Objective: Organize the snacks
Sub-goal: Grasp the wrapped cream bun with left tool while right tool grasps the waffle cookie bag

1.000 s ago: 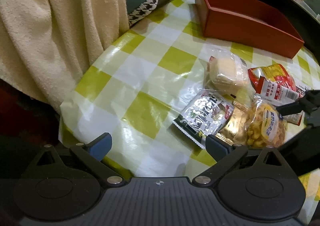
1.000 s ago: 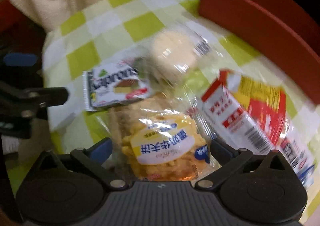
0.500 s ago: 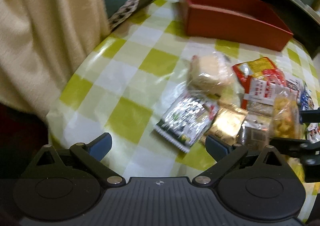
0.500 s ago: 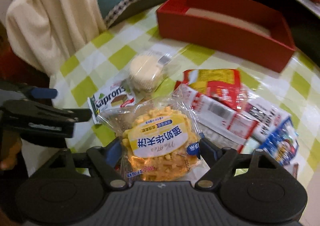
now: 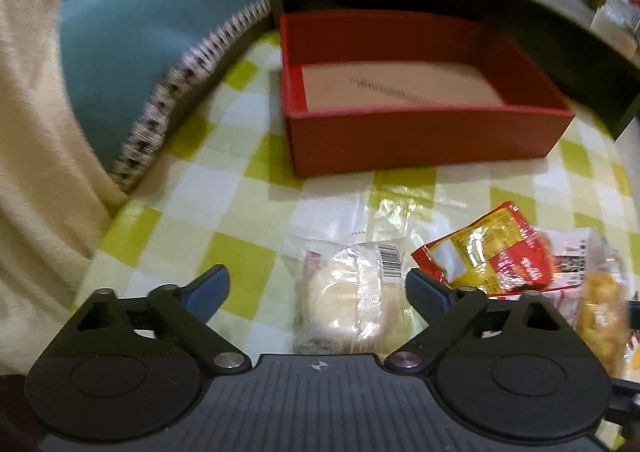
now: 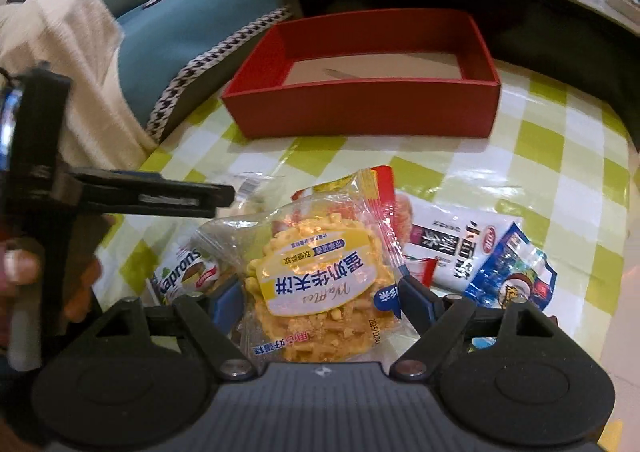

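— What sort of place is this?
— A home living room, by the look of it. A table under a green-and-white checked oilcloth (image 5: 224, 188) stands against a teal sofa cushion (image 5: 132, 52) with houndstooth trim, a cream fleece blanket (image 5: 36, 156) draped beside it.
— Anything else domestic?
— Snack packets (image 6: 472, 252) lie loose beside a red cardboard box (image 6: 360, 108).

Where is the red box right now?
In both wrist views the red box sits empty at the table's far edge, beyond the snack packets, beside the teal cushion.
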{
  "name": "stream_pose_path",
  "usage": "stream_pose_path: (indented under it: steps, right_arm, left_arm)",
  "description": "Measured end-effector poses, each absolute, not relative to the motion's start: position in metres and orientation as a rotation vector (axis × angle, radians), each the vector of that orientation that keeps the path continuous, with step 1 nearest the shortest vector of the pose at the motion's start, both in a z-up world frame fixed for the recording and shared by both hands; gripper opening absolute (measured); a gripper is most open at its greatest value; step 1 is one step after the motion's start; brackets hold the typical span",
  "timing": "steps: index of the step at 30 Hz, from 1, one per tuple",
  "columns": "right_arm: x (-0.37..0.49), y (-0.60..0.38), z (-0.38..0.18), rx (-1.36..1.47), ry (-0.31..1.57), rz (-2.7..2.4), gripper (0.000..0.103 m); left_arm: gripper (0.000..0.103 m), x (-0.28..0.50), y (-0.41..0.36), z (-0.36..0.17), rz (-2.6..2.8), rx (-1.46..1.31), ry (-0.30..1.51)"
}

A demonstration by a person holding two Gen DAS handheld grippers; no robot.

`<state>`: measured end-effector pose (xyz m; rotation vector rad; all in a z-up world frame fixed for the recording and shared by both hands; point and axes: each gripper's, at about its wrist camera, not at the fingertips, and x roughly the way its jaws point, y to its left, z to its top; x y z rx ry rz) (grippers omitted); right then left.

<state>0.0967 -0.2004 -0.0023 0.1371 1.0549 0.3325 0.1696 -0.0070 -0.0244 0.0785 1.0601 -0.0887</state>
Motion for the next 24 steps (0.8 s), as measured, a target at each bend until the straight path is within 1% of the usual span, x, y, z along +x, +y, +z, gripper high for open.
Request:
stream_pose_path:
  steps: [1,2,4,7,9,12,14,16,17,19,20,21,24]
  right_arm:
    - [0.097,-0.203,-0.003,0.143,1.061,0.331,0.087]
    - [0.097,-0.205,-0.005,0.147,1.067,0.331,0.087]
    - [0.098,-0.208,-0.007,0.157,1.075,0.331,0.087]
    - [0.099,-0.210,-0.005,0.172,1.069,0.329,0.087]
    - [0.098,-0.210,-0.002,0.174,1.055,0.329,0.087]
    - [0.095,-0.213,0.002,0.170,1.038,0.325,0.087]
    - [0.094,-0.214,0.003,0.170,1.036,0.313,0.087]
    - [0.094,-0.217,0.005,0.168,1.027,0.296,0.087]
    - [0.094,-0.218,0.006,0.164,1.021,0.291,0.087]
    - [0.093,-0.220,0.010,0.165,1.007,0.280,0.087]
    - [0.092,-0.221,0.011,0.170,0.999,0.279,0.087]
    - [0.093,-0.222,0.013,0.175,0.995,0.277,0.087]
    - [0.097,-0.224,0.012,0.179,0.993,0.257,0.087]
  left_arm:
    - [0.087,0.173,-0.008,-0.033,-0.074,0.083,1.083]
    - [0.089,0.175,-0.006,-0.039,-0.079,0.058,1.090]
    - [0.089,0.176,0.000,-0.043,-0.085,-0.013,1.100]
    - [0.092,0.180,0.003,-0.051,-0.090,-0.049,1.110]
    - [0.091,0.181,0.004,-0.053,-0.079,-0.079,1.123]
    - [0.093,0.181,-0.007,-0.054,-0.076,-0.023,1.115]
    - [0.093,0.183,-0.015,-0.061,-0.060,0.035,1.146]
    - [0.100,0.186,-0.019,-0.072,-0.034,0.072,1.179]
    - [0.101,0.186,-0.016,-0.073,-0.009,0.057,1.181]
    - [0.097,0.188,-0.015,-0.070,0.019,0.050,1.197]
    - [0.083,0.187,-0.014,-0.067,0.028,0.055,1.191]
    - [0.066,0.187,-0.014,-0.063,0.019,0.057,1.194]
    - [0.067,0.189,-0.011,-0.055,0.006,0.081,1.208]
